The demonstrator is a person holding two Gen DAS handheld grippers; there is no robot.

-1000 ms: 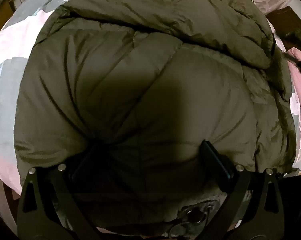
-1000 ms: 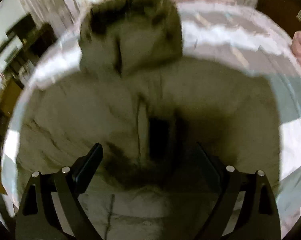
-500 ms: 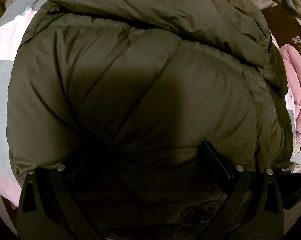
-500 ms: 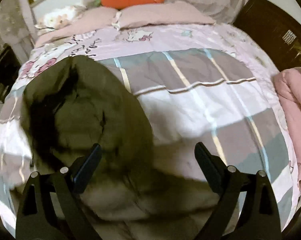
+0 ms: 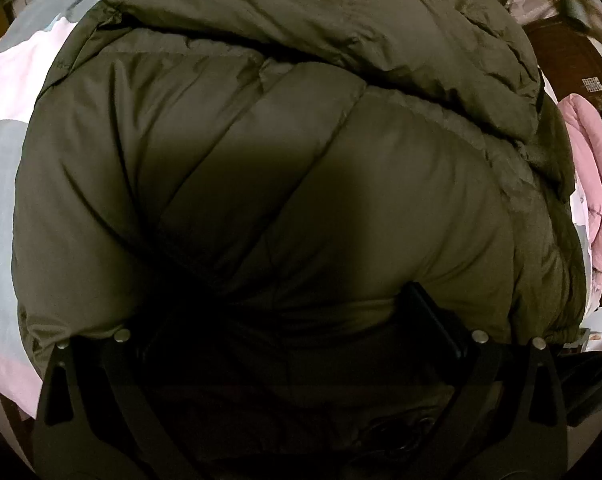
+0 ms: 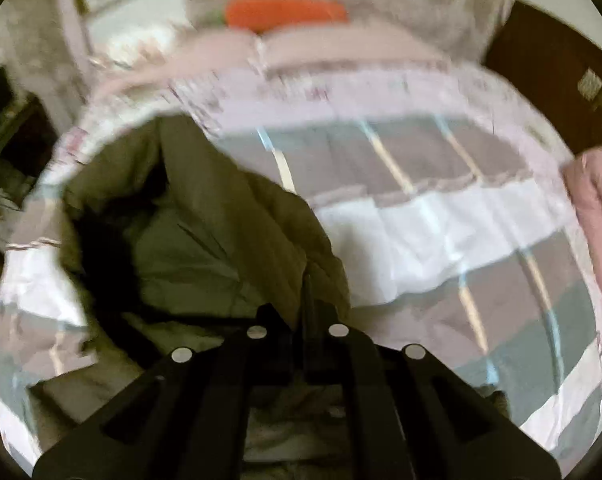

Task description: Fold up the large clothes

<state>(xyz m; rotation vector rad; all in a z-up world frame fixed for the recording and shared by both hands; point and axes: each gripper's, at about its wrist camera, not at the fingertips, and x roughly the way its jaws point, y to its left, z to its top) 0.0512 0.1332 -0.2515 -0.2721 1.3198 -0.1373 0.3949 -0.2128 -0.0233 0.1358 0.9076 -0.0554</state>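
A large olive-green puffer jacket (image 5: 285, 168) lies on the bed and fills the left wrist view. My left gripper (image 5: 297, 320) is open, its fingers spread wide and pressed close against the jacket's puffy body. In the right wrist view the jacket's hood and collar (image 6: 205, 240) lie to the left on the bedspread. My right gripper (image 6: 307, 304) is shut on a fold of the jacket at the hood's edge. The view is blurred.
The bed has a pink, grey and white checked bedspread (image 6: 441, 232). Pink pillows and an orange cushion (image 6: 285, 12) lie at its head. A pink garment (image 5: 593, 184) lies at the right edge, also in the right wrist view (image 6: 597, 200). Dark wooden furniture (image 6: 541, 52) stands beyond.
My right gripper has gone from wide open to shut on the jacket near the hood, after swinging across the bed. The left gripper has moved slightly closer over the jacket and stays open.
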